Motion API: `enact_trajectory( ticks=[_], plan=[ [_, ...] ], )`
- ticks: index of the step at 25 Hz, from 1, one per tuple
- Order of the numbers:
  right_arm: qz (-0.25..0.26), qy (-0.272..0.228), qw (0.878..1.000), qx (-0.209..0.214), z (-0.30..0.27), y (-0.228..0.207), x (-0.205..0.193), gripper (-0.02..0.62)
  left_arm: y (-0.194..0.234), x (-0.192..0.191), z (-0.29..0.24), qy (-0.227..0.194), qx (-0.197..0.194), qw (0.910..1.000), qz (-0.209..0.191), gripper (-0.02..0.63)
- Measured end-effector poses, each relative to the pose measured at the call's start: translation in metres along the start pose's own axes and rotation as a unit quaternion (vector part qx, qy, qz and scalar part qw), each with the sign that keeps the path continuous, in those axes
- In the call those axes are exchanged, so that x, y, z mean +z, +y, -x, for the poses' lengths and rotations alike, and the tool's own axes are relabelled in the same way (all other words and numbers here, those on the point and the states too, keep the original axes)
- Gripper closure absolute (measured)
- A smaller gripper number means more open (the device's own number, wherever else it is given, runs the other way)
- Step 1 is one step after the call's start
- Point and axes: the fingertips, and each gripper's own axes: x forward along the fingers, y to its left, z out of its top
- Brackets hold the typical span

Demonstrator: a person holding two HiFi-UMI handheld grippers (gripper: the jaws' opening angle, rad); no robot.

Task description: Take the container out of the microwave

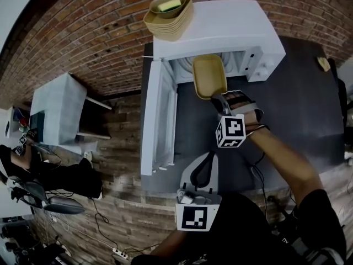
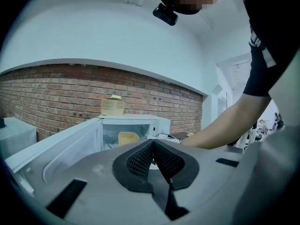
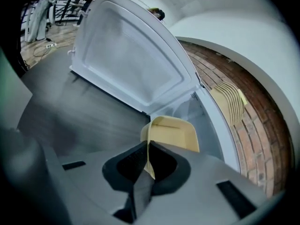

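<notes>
Presently: right gripper [image 1: 217, 100], jaws clamped on the near rim of the yellow container [image 1: 209, 75]. The container sits half out of the open microwave [image 1: 231, 24], over the dark counter [image 1: 298, 104]. Door [image 1: 157, 120] stands wide open at left. Left gripper [image 2: 153, 147], jaws together, empty, is beside the door. A stack of trays [image 1: 168, 16] sits on top of the microwave.

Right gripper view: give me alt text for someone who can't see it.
The right gripper pinches the rim of a yellow container at the mouth of the white microwave. The door stands open to the left, over a dark counter.
</notes>
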Motion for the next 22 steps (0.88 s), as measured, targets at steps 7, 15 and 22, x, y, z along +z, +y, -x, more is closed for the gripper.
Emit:
enact_trajectory(
  ticks=[7, 15, 22],
  plan=[
    [-0.020, 0.030, 0.999, 0.002, 0.034, 0.028, -0.043, 0.525, -0.037, -0.004, 0.006, -0.001, -0.025, 0.9996, -0.012, 0.597],
    [-0.086, 0.098, 0.991, -0.010, 0.094, 0.049, -0.131, 0.525, -0.104, -0.006, -0.013, 0.002, -0.114, 0.9929, -0.034, 0.597],
    [-0.145, 0.170, 0.974, -0.025, 0.150, 0.083, -0.215, 0.525, -0.149, -0.017, -0.026, 0.014, -0.172, 0.9844, -0.034, 0.597]
  ],
)
